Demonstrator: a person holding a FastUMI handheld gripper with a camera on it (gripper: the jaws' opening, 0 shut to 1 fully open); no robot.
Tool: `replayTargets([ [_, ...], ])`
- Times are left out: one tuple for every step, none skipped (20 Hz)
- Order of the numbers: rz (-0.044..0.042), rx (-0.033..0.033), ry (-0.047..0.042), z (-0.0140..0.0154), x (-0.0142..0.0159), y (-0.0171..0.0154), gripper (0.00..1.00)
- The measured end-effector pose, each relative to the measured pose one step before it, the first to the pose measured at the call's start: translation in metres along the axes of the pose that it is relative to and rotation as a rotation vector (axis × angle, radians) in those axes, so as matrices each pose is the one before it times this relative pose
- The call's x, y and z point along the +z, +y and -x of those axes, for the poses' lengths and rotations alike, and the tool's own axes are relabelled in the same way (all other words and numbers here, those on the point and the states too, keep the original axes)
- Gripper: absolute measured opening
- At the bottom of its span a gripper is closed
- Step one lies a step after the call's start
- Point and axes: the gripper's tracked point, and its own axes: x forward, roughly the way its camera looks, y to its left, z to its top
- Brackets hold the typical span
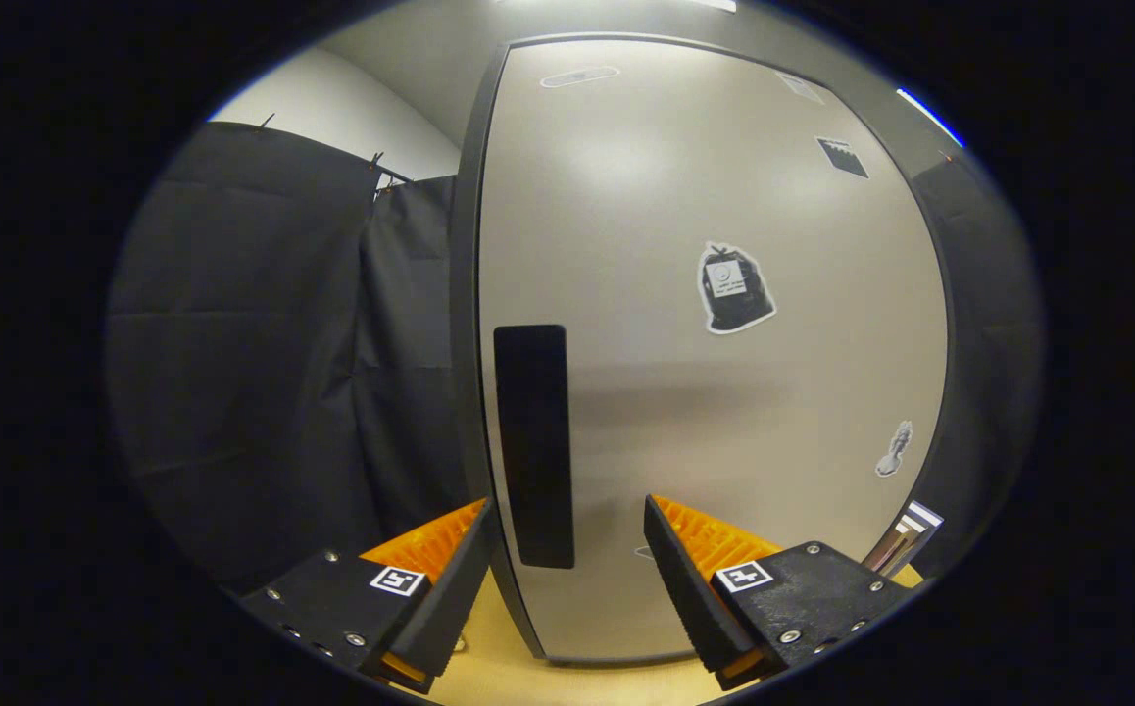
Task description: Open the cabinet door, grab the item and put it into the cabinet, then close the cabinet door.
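Between open gripper point(567, 534) fingers: one door handle point(533, 446).

The gripper point(567, 559) faces the closed cabinet door point(724, 392), its fingers point(690, 579) spread wide on either side of the door's dark vertical handle point(532, 446), above a pale surface point(567, 681).

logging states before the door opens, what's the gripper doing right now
gripper: open, holding nothing; fingers spread either side of the handle on the closed door, not pressing on it.
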Motion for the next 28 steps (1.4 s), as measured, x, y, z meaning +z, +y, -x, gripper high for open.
replayTargets([
  [-0.00455, -0.00065, -0.00152, -0.00420, -0.00021, 0.00288, 0.86],
  [0.00172, -0.01246, -0.01096, -0.00154, 0.00262, -0.00078, 0.80],
  [0.00399, -0.00519, -0.01054, -0.00251, 0.00188, -0.00034, 0.72],
  [-0.00233, 0.01702, -0.00348, -0.00318, 0.00066, 0.00407, 0.65],
  [0.00610, 0.00193, 0.00009, 0.00280, 0.00108, 0.00044, 0.57],
  [0.00853, -0.00172, 0.00327, -0.00268, -0.00094, 0.00021, 0.50],
  [0.00170, 0.00778, -0.00163, 0.00042, 0.00020, -0.00009, 0.42],
  [-0.00319, 0.00792, 0.00440, 0.00094, 0.00008, 0.00022, 0.34],
  [0.00729, 0.00736, 0.00385, 0.00059, 0.00005, 0.00045, 0.33],
  [0.01752, 0.00681, 0.00308, 0.00013, 0.00015, -0.00026, 0.32],
  [0.01377, 0.00945, 0.00253, 0.00084, -0.00104, 0.00003, 0.31],
  [0.00353, 0.01619, 0.00206, 0.00172, -0.00022, 0.00035, 0.31],
  [-0.00505, 0.01849, 0.00211, 0.00175, -0.00031, 0.00097, 0.30],
  [-0.00480, 0.01599, 0.00208, 0.00191, 0.00012, 0.00056, 0.29],
  [0.00359, 0.01432, 0.00345, 0.00255, 0.00042, 0.00105, 0.28],
  [0.00397, 0.01456, 0.00373, 0.00174, -0.00038, 0.00079, 0.27],
  [0.00089, 0.01416, 0.00112, 0.00388, 0.00034, 0.00080, 0.27],
  [-0.00085, 0.01591, 0.00174, 0.00305, 0.00053, 0.00085, 0.27],
  [0.00043, 0.01848, 0.00392, 0.00266, -0.00023, 0.00087, 0.27],
  [-0.00260, 0.01975, 0.00187, 0.00297, -0.00012, 0.00056, 0.27],
  [-0.00254, 0.01789, 0.00059, 0.00329, -0.00029, 0.00228, 0.27],
  [0.00393, 0.01512, 0.00226, 0.00400, 0.00103, 0.00184, 0.27],
  [0.00238, 0.01444, 0.00240, 0.00428, -0.00112, 0.00046, 0.27],
  [-0.00269, 0.01318, 0.00169, 0.00376, 0.00056, -0.00012, 0.27],
  [-0.00516, 0.01496, 0.00274, 0.00427, 0.00158, 0.00003, 0.27],
  [-0.00424, 0.01455, 0.00068, 0.00409, -0.00050, 0.00052, 0.27],
  [0.00066, 0.01465, -0.00033, 0.00283, -0.00039, -0.00053, 0.27],
  [0.00907, 0.01463, -0.00065, 0.00199, -0.00073, -0.00042, 0.27],
])
